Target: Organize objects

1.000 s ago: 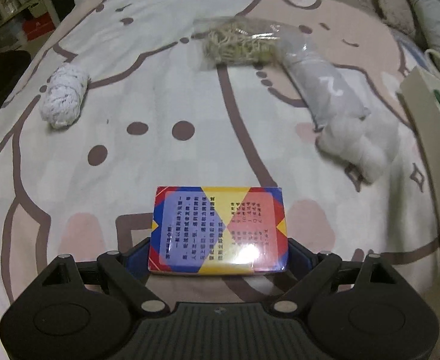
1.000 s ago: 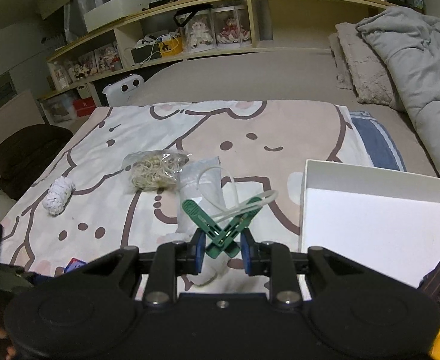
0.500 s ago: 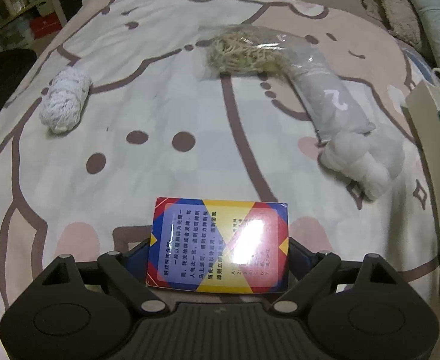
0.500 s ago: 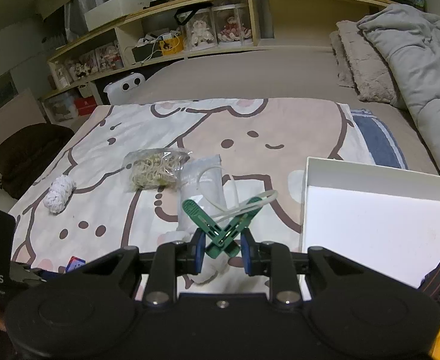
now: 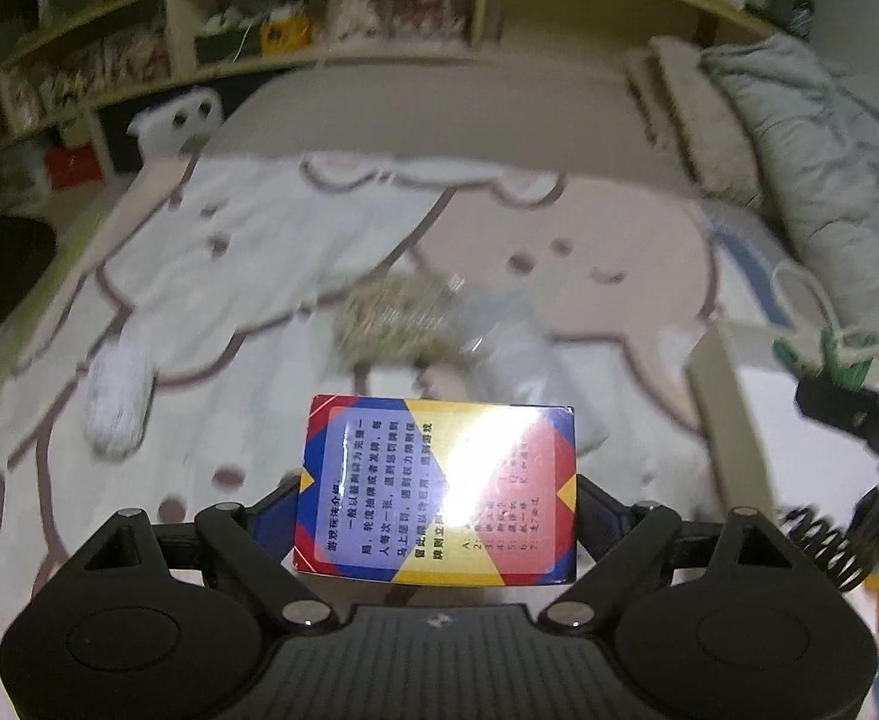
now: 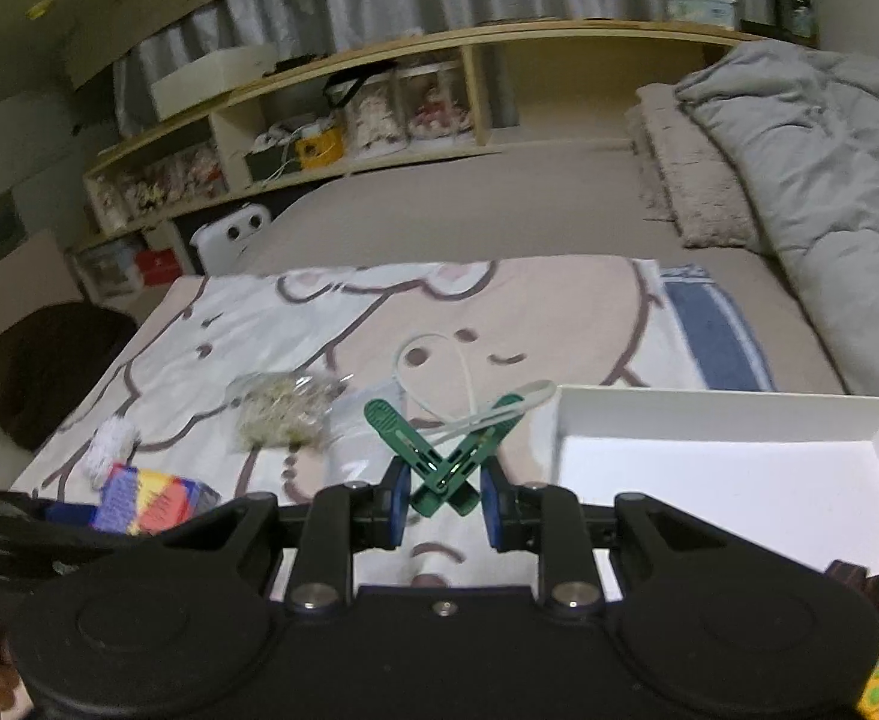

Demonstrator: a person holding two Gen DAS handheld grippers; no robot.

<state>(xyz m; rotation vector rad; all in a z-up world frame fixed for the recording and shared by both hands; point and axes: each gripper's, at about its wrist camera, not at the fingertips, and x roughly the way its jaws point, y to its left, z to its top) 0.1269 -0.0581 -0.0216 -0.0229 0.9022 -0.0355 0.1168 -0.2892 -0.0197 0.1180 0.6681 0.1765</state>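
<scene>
- The left gripper point(image 5: 439, 495) has its jaws clamped on the sides of a colourful card box point(image 5: 439, 492), held clear above the bed point(image 5: 259, 276).
- The right gripper point(image 6: 444, 510) has its jaws pressed together on a green clip point(image 6: 439, 450) with a white loop, just beside the white box point(image 6: 709, 480).
- A bag of rubber bands point(image 6: 283, 408) and a white cloth bundle point(image 6: 112, 444) lie on the cartoon blanket.

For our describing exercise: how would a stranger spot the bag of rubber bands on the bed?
Start at the cartoon-print blanket spread over the bed. Near its middle, left of the shallow white cardboard box, lies the small clear plastic bag of tan rubber bands. It alone is see-through, unlike the white knitted bundle nearby.
</scene>
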